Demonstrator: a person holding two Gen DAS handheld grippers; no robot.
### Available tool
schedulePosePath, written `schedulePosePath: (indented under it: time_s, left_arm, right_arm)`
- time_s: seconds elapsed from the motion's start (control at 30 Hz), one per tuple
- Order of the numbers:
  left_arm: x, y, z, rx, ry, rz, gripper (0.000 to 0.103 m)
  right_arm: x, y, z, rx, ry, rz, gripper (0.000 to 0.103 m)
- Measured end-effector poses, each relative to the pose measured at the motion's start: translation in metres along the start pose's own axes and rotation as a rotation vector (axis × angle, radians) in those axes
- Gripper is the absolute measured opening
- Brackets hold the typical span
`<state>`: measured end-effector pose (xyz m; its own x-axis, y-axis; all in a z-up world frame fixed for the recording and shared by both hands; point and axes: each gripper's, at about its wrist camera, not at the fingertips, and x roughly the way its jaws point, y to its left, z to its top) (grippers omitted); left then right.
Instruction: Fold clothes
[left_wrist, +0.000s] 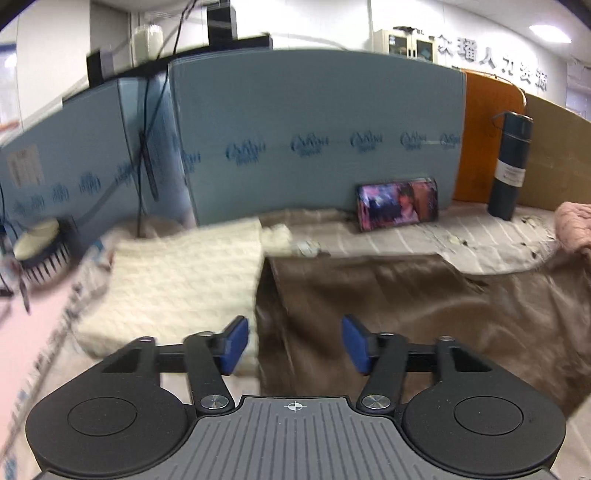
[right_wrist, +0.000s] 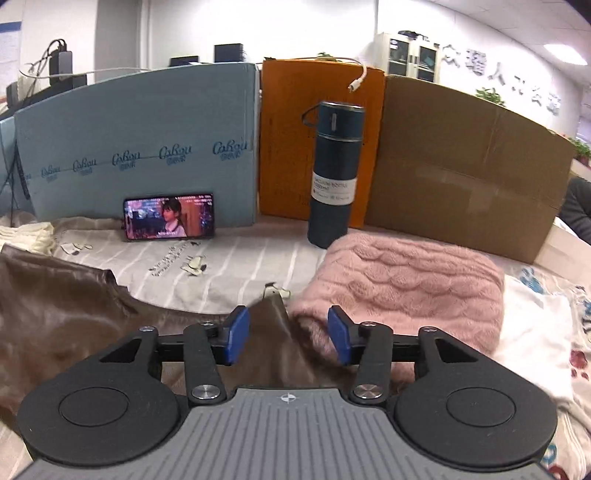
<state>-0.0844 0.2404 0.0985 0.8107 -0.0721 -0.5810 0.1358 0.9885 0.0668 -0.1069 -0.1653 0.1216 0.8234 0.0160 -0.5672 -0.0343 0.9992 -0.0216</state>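
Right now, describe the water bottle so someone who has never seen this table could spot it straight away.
Look to the back of the table, where boards stand in a row: blue foam, orange cardboard, brown cardboard. The bottle stands upright before the orange one, just behind the folded pink sweater. It is the only tall, dark blue cylinder there, with a white label band and a carry loop.

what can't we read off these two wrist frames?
- Brown garment: near edge hidden behind the left gripper body in the left wrist view; its type can't be told.
- Cream knit: motion-blurred, left wrist view; fold state unclear.
- Pink knit: near corner behind the right gripper, right wrist view.
- Flask label: too small to read.
- Person at right edge: cut off by frame.
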Motion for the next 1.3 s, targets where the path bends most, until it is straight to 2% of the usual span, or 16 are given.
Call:
schedulePosePath:
  time_s: [0.13, 0.33, 0.47, 0.67, 0.77, 1.0, 1.03, 1.07, 1.1, 1.17, 1.2, 1.27, 1.3]
  left_arm:
    - [0.013, 0.008, 0.019, 0.086, -0.016, -0.052, 0.073]
    - [0.044, 0.003, 0.041, 0.321, 0.029, -0.119, 0.077]
    - [0.063, -0.007, 0.046, 0.500, 0.059, -0.123, 0.081]
    - [0.086, -0.013, 0.056, 0.593, 0.139, -0.265, 0.081]
    - [0.095, -0.016, 0.057, 0.587, 0.188, -0.331, 0.080]
    - [0.100, -0.021, 0.053, 0.593, 0.230, -0.408, 0.077]
    - [0.099, -0.022, 0.052, 0.604, 0.234, -0.423, 0.075]
    - [0.102, -0.023, 0.051, 0.617, 0.244, -0.419, 0.065]
    - [0.104, -0.024, 0.050, 0.630, 0.254, -0.415, 0.046]
    - [0.109, -0.025, 0.049, 0.634, 0.267, -0.394, 0.027]
    - [0.111, -0.024, 0.048, 0.619, 0.269, -0.388, 0.025]
    - [0.107, -0.025, 0.046, 0.618, 0.256, -0.382, 0.019]
    - [0.102, -0.026, 0.046, 0.622, 0.240, -0.379, 0.016]
  right_arm:
    - [0.022, -0.004, 0.010, -0.066, 0.058, 0.102, 0.055]
    - [0.054, 0.002, 0.016, -0.192, 0.136, 0.189, 0.057]
    - [0.076, 0.014, 0.016, -0.314, 0.223, 0.214, 0.060]
    - [0.114, 0.022, 0.011, -0.444, 0.337, 0.163, 0.065]
    - [0.123, 0.017, 0.007, -0.447, 0.355, 0.171, 0.070]
    - [0.118, 0.007, 0.008, -0.366, 0.356, 0.229, 0.066]
    - [0.116, 0.006, 0.008, -0.365, 0.356, 0.229, 0.061]
    - [0.115, 0.005, 0.008, -0.362, 0.357, 0.229, 0.053]
    - [0.113, 0.004, 0.009, -0.355, 0.356, 0.225, 0.050]
    - [0.110, 0.003, 0.009, -0.344, 0.348, 0.209, 0.037]
    - [0.107, 0.002, 0.009, -0.340, 0.341, 0.202, 0.034]
    - [0.101, 0.000, 0.009, -0.334, 0.323, 0.191, 0.019]
    - [0.097, 0.000, 0.009, -0.334, 0.311, 0.184, 0.016]
